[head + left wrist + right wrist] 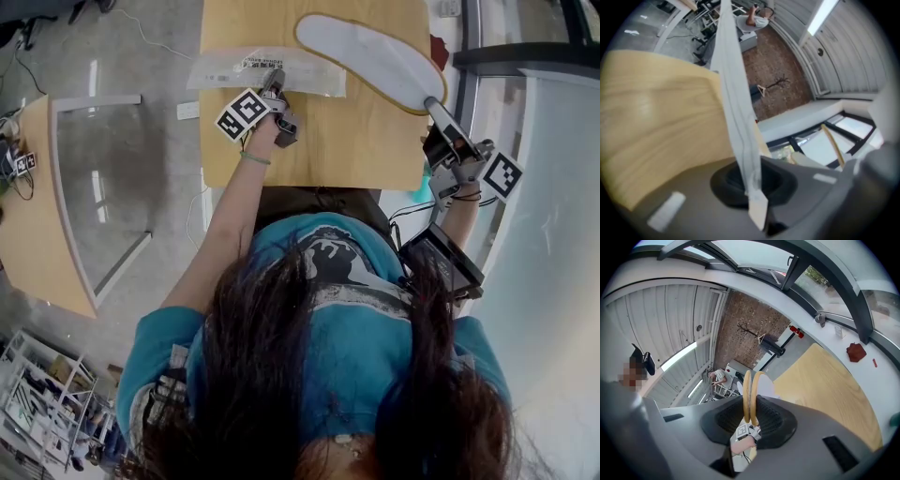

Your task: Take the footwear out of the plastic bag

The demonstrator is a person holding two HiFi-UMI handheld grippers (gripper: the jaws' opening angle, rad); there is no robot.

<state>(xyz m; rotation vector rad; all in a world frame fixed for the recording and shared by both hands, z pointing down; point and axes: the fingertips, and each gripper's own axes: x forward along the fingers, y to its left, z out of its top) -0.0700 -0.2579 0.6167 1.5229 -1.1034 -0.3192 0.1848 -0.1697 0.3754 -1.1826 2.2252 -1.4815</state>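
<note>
A flat white slipper (370, 56) with a tan rim hangs over the far right of the wooden table (328, 150). My right gripper (433, 105) is shut on its near end. In the right gripper view two tan-rimmed soles (751, 394) stand edge-on, pressed together between that gripper's (750, 420) jaws. The clear plastic bag (234, 70) with a printed label lies flat on the table's far left. My left gripper (274, 80) is shut on its right end. In the left gripper view the bag (736, 103) runs up as a thin strip from the closed jaws of the left gripper (752, 187).
A small red object (439, 47) lies on the white ledge (553, 234) right of the table. A second wooden table (37, 216) and a glass panel (103, 178) are to the left. The person's head and shoulders fill the lower head view.
</note>
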